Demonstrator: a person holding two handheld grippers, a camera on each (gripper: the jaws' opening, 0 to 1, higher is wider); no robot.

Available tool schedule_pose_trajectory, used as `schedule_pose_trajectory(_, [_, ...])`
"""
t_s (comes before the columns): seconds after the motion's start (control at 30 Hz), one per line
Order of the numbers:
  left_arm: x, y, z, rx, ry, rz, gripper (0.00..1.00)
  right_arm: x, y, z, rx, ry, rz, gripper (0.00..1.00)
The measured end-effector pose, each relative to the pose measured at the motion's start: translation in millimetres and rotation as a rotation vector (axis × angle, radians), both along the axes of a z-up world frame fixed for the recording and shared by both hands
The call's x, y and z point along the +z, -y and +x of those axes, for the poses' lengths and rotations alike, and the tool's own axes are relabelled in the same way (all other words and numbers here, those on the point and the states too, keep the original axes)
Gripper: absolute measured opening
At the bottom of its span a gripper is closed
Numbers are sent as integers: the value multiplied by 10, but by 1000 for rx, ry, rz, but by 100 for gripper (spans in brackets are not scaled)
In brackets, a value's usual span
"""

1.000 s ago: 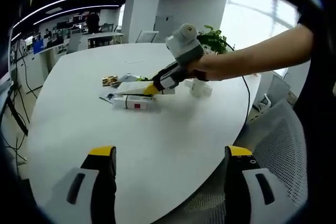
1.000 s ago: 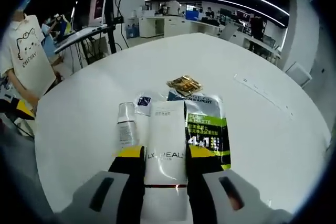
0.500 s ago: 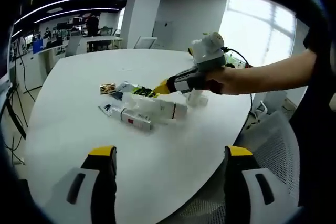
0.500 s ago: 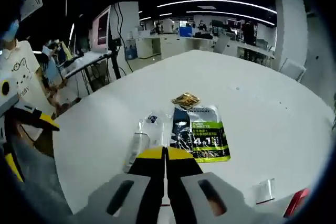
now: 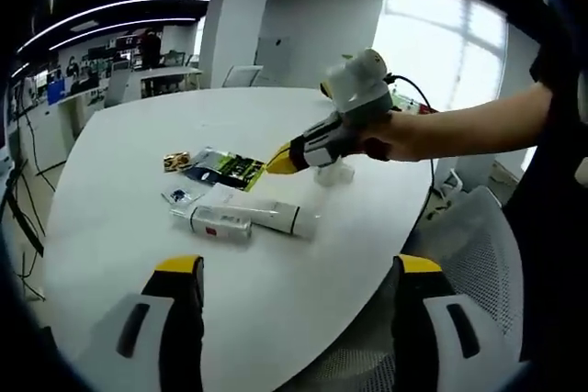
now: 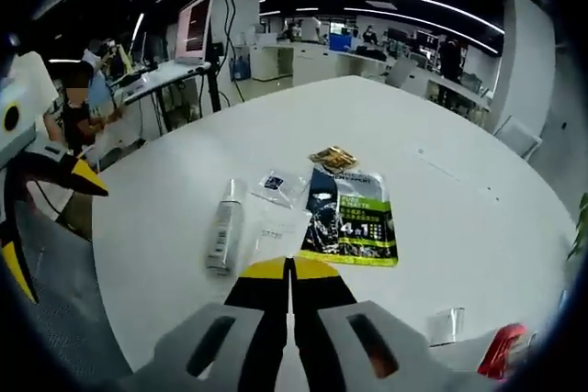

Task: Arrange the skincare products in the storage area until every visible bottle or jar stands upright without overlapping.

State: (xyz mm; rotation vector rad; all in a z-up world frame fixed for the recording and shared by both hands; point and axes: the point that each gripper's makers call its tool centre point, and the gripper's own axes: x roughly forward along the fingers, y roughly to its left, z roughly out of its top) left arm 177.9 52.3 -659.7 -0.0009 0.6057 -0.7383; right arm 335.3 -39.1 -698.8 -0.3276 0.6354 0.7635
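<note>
The right tool (image 6: 289, 268) has its jaws pressed together, nothing visibly between them; just ahead on the white tabletop (image 6: 478, 227) lie a slim tube (image 6: 223, 227) and a green sachet (image 6: 354, 222), both flat; the left tool (image 5: 299, 268) is spread wide and holds nothing.

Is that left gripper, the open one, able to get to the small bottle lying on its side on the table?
Probably yes. The left gripper stands open with bare white table ahead of it, and the lying bottle has nothing over it. The right gripper hovers beyond it, shut, not in the way.
</note>
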Motion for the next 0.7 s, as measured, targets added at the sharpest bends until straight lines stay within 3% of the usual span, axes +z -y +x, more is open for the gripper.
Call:
schedule_pose_trajectory(0.17, [-40,-49,-23,11,-4,14,78,-9,-75,-42,12,-13,-13,4])
schedule_pose_trajectory(0.4, [-82,-160,-31,13,37,90,78,-74,-180,20,15,-54,-44,18])
schedule_pose_trajectory(0.7, [-100,-225,27,38,64,86,78,-239,-295,30,14,-113,-89,29])
